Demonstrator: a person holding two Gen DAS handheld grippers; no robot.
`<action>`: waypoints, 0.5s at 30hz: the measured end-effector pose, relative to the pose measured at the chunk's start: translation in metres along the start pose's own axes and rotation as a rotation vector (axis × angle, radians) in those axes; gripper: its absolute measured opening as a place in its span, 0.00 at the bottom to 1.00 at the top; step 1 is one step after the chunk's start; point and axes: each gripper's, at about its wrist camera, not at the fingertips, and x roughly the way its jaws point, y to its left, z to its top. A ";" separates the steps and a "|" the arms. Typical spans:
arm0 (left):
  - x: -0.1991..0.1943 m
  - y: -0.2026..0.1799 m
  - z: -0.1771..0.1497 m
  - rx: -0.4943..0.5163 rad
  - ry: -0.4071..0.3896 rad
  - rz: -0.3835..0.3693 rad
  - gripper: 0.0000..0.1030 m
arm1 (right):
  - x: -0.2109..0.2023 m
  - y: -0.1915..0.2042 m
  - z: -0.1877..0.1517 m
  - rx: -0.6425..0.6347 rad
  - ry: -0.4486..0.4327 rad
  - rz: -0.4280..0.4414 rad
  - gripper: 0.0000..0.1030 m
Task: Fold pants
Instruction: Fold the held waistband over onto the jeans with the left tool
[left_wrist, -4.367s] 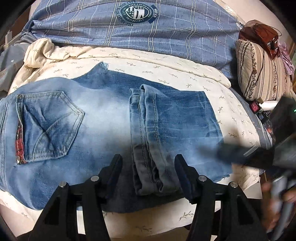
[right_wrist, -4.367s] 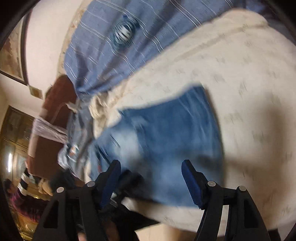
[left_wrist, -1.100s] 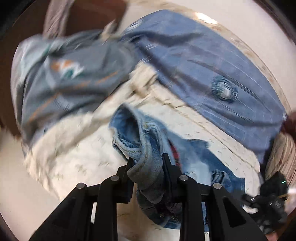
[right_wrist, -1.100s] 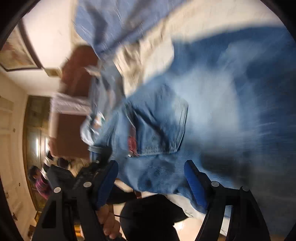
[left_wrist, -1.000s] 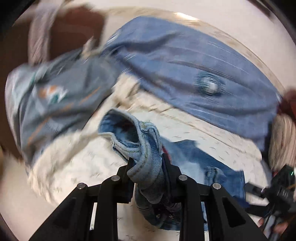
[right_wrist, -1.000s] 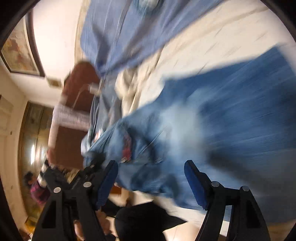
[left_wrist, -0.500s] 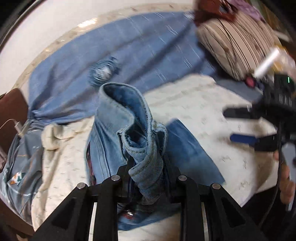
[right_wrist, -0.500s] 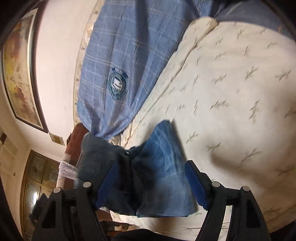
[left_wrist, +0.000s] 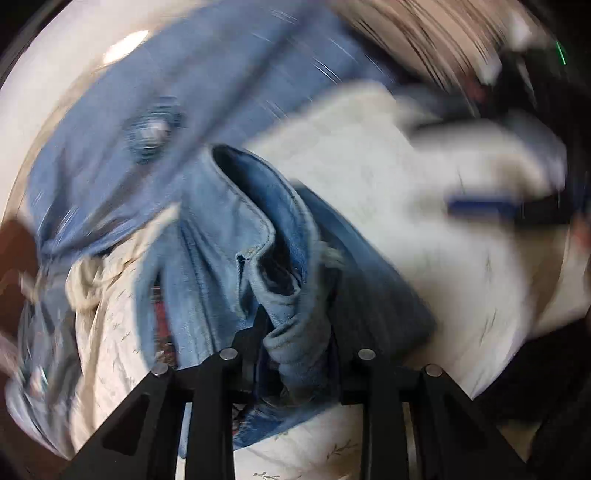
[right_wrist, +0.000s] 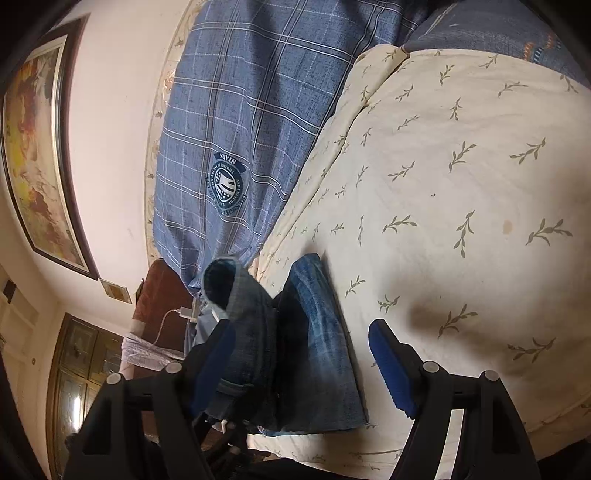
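Observation:
The blue jeans (left_wrist: 229, 236) lie on the cream bedsheet (left_wrist: 406, 166). My left gripper (left_wrist: 295, 325) pinches a bunched part of their waistband, which stands up from the fingers; its jaws are opening with the denim still between them. In the right wrist view the raised waistband (right_wrist: 240, 295) hangs over the darker folded legs (right_wrist: 321, 332). My right gripper (right_wrist: 306, 362) stands open low over that fold, with its blue pads (right_wrist: 391, 365) touching nothing. The left view is blurred and shows the right gripper (left_wrist: 480, 206) at the right edge.
A blue plaid cover (right_wrist: 251, 110) with a round badge lies at the back of the bed. A striped pillow (left_wrist: 424, 37) is at the far right. A brown wooden piece (right_wrist: 159, 291) with a white charger cable and a framed picture (right_wrist: 37, 147) stand beyond the bed.
My left gripper has carried the waistband across the bed over the folded legs and lowered it, rolling as it went. The right gripper swung off the jeans and now holds still.

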 end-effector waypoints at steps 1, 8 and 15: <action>0.006 -0.008 -0.002 0.031 0.010 0.001 0.33 | 0.002 0.000 -0.001 -0.003 0.005 -0.005 0.75; -0.046 0.033 -0.020 -0.162 -0.093 -0.298 0.55 | 0.016 0.004 -0.007 -0.040 0.053 -0.065 0.79; -0.067 0.152 -0.086 -0.651 -0.245 -0.257 0.82 | 0.033 0.020 -0.024 -0.113 0.137 -0.068 0.81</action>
